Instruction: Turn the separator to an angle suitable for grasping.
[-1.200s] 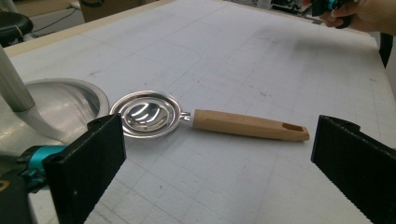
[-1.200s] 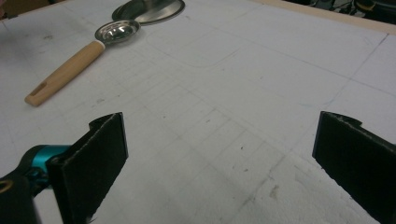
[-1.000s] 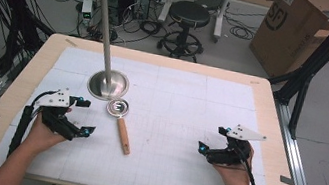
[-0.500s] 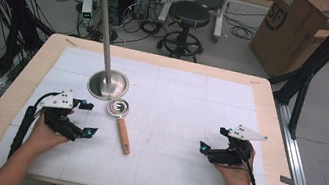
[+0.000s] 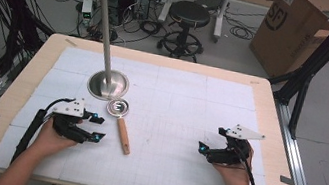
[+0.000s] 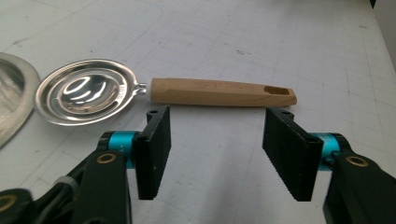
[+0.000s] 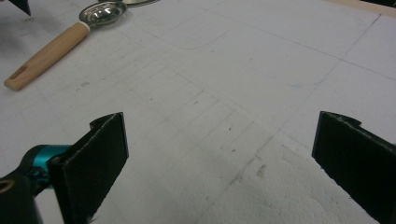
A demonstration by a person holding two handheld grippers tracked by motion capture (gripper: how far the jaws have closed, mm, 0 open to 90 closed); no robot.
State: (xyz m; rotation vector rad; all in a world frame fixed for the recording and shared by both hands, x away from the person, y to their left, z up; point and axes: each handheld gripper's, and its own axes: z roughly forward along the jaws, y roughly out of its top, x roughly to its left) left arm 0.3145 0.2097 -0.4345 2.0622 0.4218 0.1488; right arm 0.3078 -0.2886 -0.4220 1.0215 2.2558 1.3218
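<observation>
Left gripper (image 5: 96, 127) neared spoon (image 5: 120, 119) (bowl empty).

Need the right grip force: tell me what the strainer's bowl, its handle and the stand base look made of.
Strainer bowl: polished metal, likely stainless steel, given its mirror-like reflections and pressed rings.
Handle: pale unvarnished-looking wood, matte, faint grain, a slot near its end.
Stand base: brushed metal disc, duller sheen, probably steel.

One wooden-handled metal scoop (image 5: 120, 118); one metal stand (image 5: 106, 62) with round base; two grippers: left gripper (image 5: 94, 127), right gripper (image 5: 209, 140).
</observation>
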